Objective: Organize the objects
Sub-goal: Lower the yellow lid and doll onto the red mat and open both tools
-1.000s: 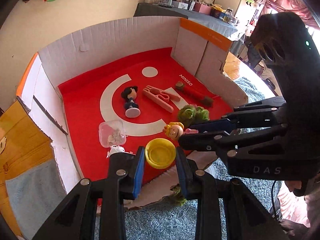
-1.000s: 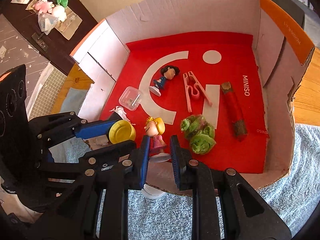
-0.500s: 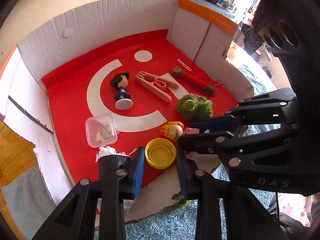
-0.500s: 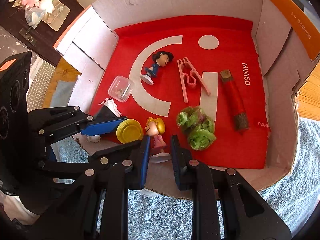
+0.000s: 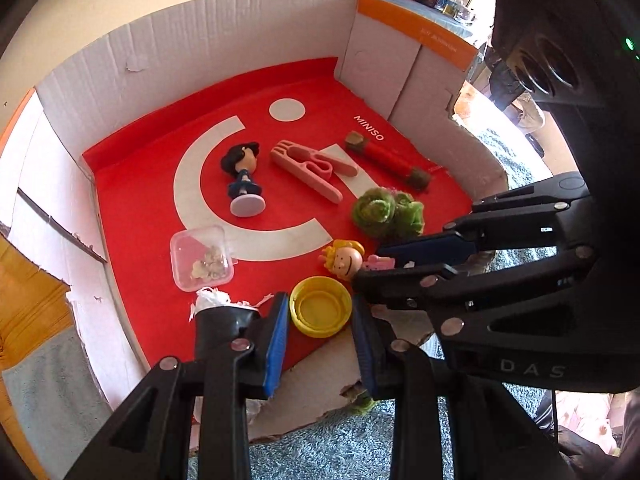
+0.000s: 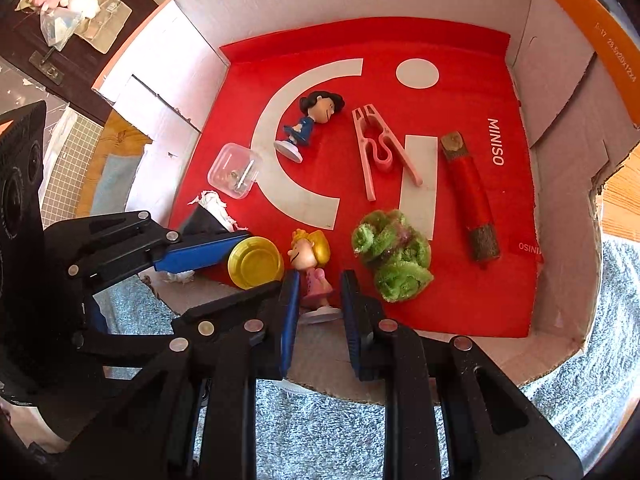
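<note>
Both grippers, left [image 5: 318,332] and right [image 6: 318,312], straddle cap [image 5: 320,306] and doll [image 6: 312,268] with jaws apart, unclenched; closing comes next.

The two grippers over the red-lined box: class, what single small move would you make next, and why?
Probably close the right gripper on the blonde figurine: its pink body already sits between the open blue pads. The left gripper likewise straddles the yellow lid and is open too, so neither object is held yet. Closing before lifting seems the sensible step.
</note>
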Motion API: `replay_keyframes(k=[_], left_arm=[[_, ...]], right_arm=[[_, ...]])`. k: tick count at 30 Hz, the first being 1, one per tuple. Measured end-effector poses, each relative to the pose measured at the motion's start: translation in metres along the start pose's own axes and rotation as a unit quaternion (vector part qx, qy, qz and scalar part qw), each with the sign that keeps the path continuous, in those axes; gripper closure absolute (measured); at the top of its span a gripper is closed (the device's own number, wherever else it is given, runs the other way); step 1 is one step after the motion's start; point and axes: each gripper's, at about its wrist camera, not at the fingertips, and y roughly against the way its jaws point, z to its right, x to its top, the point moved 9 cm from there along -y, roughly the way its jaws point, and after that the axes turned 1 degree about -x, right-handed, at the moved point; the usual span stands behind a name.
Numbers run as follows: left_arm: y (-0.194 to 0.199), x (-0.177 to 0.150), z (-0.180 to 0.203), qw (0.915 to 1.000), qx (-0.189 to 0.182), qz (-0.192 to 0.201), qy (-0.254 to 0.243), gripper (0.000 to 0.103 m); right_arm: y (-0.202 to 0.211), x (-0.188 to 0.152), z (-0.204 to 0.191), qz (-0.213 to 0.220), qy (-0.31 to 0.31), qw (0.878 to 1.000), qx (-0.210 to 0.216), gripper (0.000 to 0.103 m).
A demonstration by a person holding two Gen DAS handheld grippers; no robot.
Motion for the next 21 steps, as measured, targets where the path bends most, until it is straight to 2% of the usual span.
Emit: replay_keyframes(k=[21], left_arm=[[0.009,-0.005,-0.001,1.0,0.0,0.0,0.002,0.067]], right_arm=[[0.007,-0.013,0.01,-0.02,0.004,1.0,-0.013,0.082]])
